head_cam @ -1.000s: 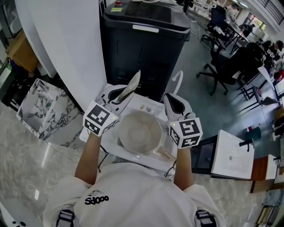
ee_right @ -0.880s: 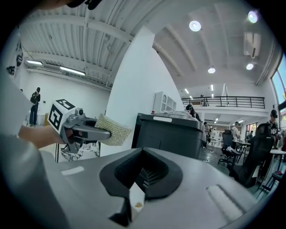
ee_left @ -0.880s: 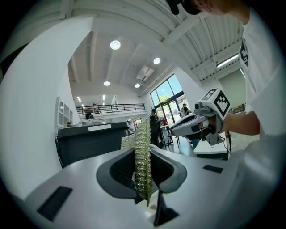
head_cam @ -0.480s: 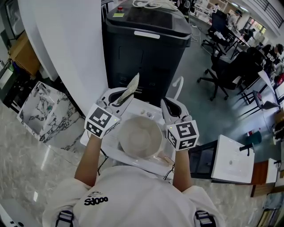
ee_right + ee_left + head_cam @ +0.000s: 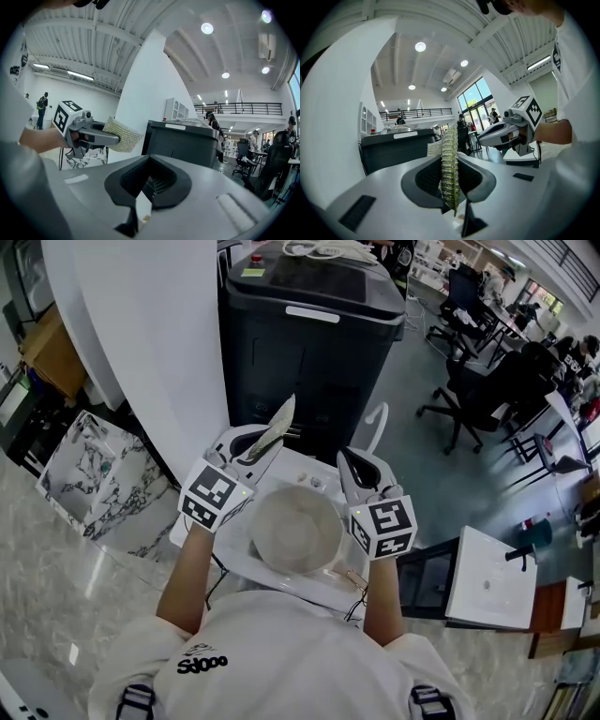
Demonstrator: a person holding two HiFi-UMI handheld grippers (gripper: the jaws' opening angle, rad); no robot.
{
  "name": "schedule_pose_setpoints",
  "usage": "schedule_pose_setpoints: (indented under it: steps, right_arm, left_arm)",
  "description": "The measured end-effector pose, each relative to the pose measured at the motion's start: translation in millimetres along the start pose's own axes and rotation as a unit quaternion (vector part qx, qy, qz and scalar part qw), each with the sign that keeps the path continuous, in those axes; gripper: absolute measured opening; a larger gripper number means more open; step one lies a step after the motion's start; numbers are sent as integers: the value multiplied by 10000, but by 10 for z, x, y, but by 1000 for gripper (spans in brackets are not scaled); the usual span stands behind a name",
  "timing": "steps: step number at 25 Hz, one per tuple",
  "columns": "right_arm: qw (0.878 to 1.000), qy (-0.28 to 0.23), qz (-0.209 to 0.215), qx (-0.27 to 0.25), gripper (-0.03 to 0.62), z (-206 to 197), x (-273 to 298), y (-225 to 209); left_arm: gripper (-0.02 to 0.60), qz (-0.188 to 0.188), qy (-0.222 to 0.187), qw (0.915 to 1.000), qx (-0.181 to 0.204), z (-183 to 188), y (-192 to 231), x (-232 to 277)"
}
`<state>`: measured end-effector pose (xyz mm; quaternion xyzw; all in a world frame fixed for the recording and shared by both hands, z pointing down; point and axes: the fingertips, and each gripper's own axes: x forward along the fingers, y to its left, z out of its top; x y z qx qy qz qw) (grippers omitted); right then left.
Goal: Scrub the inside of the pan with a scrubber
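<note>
A pale round pan (image 5: 296,529) sits on a small white table (image 5: 200,524) just below my two grippers. My left gripper (image 5: 251,441) hovers over the pan's far left rim, shut on a thin green-yellow mesh scrubber (image 5: 274,426) that sticks up and away from the jaws. The scrubber (image 5: 450,161) stands edge-on in the left gripper view, pinched in the left gripper (image 5: 453,187). My right gripper (image 5: 357,468) hangs above the pan's right rim, jaws together with nothing in them. The right gripper view shows the scrubber (image 5: 123,135) flat, held out by the left gripper (image 5: 101,137).
A large black machine (image 5: 309,343) stands right behind the small table, with a white pillar (image 5: 141,334) to its left. A marble slab (image 5: 84,465) leans at the left. Office chairs (image 5: 469,381) and a white side table (image 5: 487,573) are on the right.
My right gripper has drifted slightly left and away from me, closer to the pan's rim. The left gripper and scrubber have barely moved.
</note>
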<state>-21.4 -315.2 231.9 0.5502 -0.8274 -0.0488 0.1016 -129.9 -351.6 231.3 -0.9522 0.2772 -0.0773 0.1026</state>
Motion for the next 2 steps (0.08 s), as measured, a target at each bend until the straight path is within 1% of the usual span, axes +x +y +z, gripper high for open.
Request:
schedule_pose_setpoints:
  steps: [2]
  right_arm:
    - [10000,7,14,-10,9,-13,0,12]
  left_arm:
    - [69,-5,3,10000,5,-7,-13,-1]
